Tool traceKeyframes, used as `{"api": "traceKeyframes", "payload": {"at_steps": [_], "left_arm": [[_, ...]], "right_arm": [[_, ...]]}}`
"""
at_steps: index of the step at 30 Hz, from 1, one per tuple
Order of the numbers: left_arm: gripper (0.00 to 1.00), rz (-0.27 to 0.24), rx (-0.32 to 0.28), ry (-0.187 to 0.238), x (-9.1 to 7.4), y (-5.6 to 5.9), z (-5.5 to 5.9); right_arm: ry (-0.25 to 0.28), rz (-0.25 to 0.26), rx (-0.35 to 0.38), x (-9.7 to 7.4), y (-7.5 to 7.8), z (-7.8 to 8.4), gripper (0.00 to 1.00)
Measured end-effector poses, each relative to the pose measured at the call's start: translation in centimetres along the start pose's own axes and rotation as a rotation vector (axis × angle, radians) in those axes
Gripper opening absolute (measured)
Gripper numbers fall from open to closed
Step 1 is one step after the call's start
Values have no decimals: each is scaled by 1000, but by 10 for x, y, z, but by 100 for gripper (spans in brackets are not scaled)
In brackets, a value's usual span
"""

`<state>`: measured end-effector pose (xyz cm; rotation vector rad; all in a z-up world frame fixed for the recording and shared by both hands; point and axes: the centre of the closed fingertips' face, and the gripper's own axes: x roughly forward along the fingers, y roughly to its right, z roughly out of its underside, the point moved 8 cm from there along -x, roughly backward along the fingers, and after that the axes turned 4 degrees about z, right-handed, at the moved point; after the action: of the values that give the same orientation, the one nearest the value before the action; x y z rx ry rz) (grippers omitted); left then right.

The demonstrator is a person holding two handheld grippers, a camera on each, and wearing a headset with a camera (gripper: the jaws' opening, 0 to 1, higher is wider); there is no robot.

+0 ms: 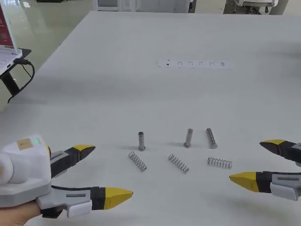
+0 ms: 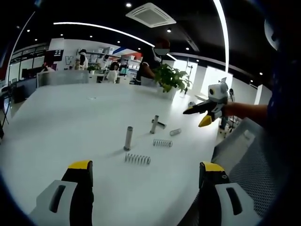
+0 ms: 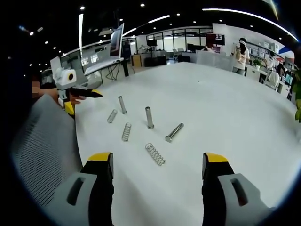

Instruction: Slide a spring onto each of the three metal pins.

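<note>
Mid-frame on the tabletop point(image 1: 141, 94): springs point(image 1: 178, 163) lie below pins point(image 1: 188, 138) | left tongs point(image 1: 110, 170) spread, empty | right tongs point(image 1: 247, 160) spread, empty

You have three pins before you: left pin point(image 1: 141, 141), middle pin point(image 1: 188, 138), right pin point(image 1: 211, 138). You have three springs: left spring point(image 1: 137, 161), middle spring point(image 1: 178, 163), right spring point(image 1: 219, 163). You hold two grippers, left gripper point(image 1: 113, 169) and right gripper point(image 1: 245, 160). There is one power strip point(image 1: 194, 64).
</note>
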<state>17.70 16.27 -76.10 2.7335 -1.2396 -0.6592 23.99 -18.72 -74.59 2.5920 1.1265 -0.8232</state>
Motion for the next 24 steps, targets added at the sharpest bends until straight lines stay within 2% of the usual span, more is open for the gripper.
{"api": "traceKeyframes", "payload": {"at_steps": [13,17,24], "left_arm": [[90,-24,8,9,-10,0,-4],[89,-28,9,13,-13,1,-5],[89,-38,11,23,-16,2,-9]], "right_arm": [[-20,6,-83,32,14,-47,70],[-35,9,-102,43,17,-57,69],[-83,20,-117,60,25,-65,67]]}}
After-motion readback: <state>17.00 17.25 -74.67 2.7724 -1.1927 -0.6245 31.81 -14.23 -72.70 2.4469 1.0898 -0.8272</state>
